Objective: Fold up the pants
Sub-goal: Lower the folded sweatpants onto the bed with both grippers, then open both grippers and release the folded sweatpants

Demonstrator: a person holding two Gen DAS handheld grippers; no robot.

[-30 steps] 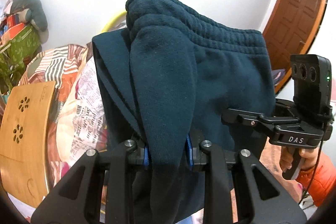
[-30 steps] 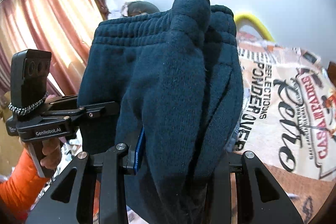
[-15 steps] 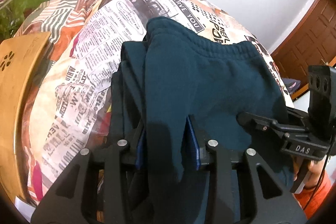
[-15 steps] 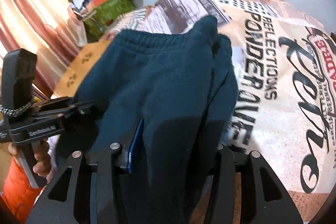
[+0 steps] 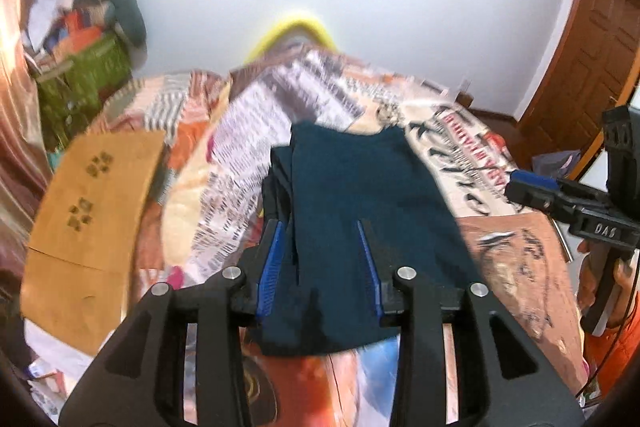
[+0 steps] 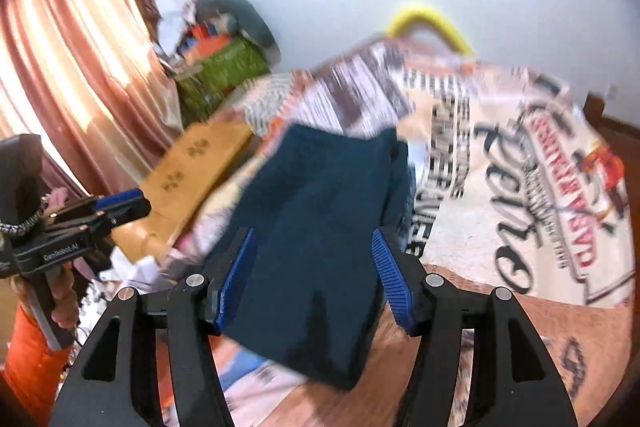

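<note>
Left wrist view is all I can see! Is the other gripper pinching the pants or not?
Observer: No. In the right wrist view the right gripper has its jaws opening. Its blue pads stand clear of the pants, which lie on the printed bedcover.
Operator: Who's holding my gripper?
Observer: A hand in an orange sleeve grips the handle of the left gripper, at the left edge of that view.
Operator: What's behind it?
Observer: A pinkish curtain with daylight shining through.
</note>
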